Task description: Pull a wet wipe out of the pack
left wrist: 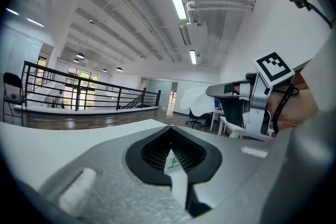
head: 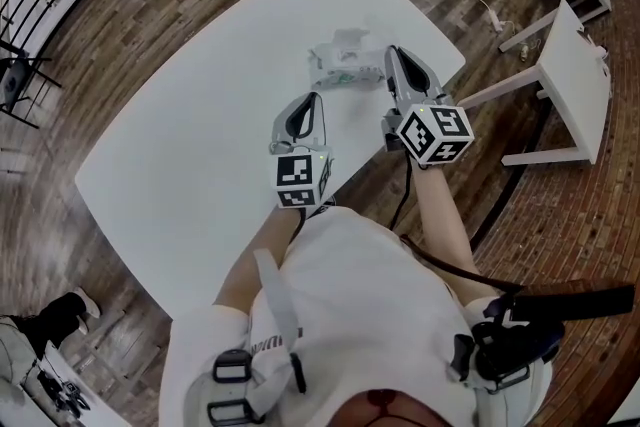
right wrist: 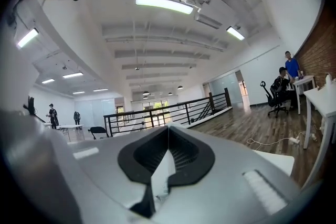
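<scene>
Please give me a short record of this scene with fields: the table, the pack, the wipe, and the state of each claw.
table: white, mostly bare
pack: white with green print, at the table's far part, in front of both claws
left claw: shut on a thin white edge with green print, apparently the pack's
right claw: shut on the wipe, a white sheet
stage: wipe gripped; whether it is fully out of the pack cannot be told

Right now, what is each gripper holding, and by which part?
Left gripper: the wipe pack, pinched at an edge. Right gripper: a white wet wipe, pinched at one end.
</scene>
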A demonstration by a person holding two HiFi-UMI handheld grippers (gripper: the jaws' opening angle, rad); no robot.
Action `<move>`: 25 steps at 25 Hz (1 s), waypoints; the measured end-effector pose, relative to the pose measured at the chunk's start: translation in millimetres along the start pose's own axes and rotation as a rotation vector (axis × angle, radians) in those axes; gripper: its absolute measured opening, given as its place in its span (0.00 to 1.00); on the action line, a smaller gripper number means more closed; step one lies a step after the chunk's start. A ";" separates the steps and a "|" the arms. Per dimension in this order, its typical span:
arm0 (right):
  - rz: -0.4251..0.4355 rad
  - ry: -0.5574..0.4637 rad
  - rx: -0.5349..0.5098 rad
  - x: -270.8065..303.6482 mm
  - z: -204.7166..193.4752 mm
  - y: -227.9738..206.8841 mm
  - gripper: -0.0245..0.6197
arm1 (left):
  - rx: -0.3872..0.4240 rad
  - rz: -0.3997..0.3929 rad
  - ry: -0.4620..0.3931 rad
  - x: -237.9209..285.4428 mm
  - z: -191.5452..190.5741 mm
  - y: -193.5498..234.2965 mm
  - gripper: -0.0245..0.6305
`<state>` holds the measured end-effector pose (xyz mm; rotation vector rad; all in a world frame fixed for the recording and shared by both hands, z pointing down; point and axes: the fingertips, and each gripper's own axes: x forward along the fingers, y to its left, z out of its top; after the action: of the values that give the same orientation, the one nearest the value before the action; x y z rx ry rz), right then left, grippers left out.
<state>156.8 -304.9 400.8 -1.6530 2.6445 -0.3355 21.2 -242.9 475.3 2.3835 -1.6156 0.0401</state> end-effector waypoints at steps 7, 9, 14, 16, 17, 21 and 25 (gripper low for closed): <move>0.009 0.010 0.014 -10.9 -11.1 8.3 0.05 | 0.005 0.033 -0.013 -2.4 0.5 13.6 0.04; 0.020 0.027 0.020 -14.2 -20.2 13.9 0.05 | -0.001 0.037 -0.010 -3.6 0.4 15.2 0.04; 0.057 0.094 0.021 -23.5 -53.5 31.6 0.05 | -0.013 0.036 -0.002 -4.9 -1.7 14.0 0.04; 0.071 0.127 0.015 -27.7 -69.5 38.8 0.05 | -0.017 0.038 0.002 -5.2 -2.9 14.4 0.04; 0.077 0.142 0.016 -30.1 -76.6 41.6 0.05 | -0.018 0.039 0.004 -5.6 -3.2 14.1 0.04; 0.090 0.179 0.027 -34.9 -93.3 46.7 0.05 | -0.020 0.044 0.000 -5.3 -1.4 13.8 0.04; 0.097 0.236 0.039 -36.9 -117.9 50.2 0.05 | -0.025 0.045 0.003 -5.0 -2.3 13.6 0.04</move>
<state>114.8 -230.0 502.8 -1.5552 2.8504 -0.6117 7.0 -242.6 479.4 2.3274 -1.6587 0.0327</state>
